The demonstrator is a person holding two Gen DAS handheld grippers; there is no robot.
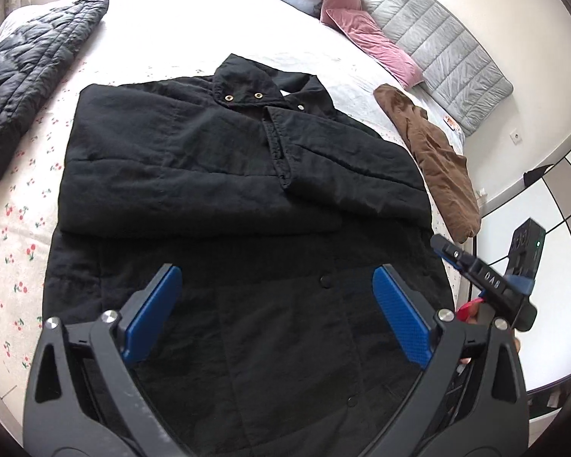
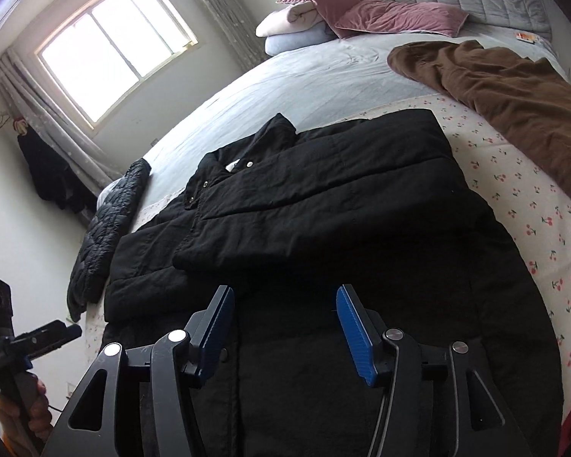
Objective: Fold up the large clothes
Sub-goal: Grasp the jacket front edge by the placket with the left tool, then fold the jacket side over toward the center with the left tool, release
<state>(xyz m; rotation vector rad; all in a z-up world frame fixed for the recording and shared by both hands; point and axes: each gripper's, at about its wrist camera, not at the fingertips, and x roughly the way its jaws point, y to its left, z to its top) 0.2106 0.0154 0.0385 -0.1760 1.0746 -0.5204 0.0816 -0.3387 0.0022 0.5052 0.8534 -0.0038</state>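
A large black padded coat (image 1: 217, 175) lies flat on the bed, collar at the far end, both sleeves folded across its chest; it also shows in the right wrist view (image 2: 323, 205). My left gripper (image 1: 278, 278) is open and empty, hovering above the coat's lower front near a snap button. My right gripper (image 2: 285, 297) is open and empty above the coat's lower part. The right gripper also shows at the right edge of the left wrist view (image 1: 445, 247). The left gripper shows at the lower left of the right wrist view (image 2: 68, 329).
A bed sheet (image 1: 15, 228) with a cherry print lies under the coat. A dark quilted jacket (image 1: 30, 76) lies on the left, a brown garment (image 1: 437, 152) on the right. Pink pillows (image 1: 361, 26) and a grey headboard (image 1: 437, 42) are at the far end. A window (image 2: 110, 45) is beyond.
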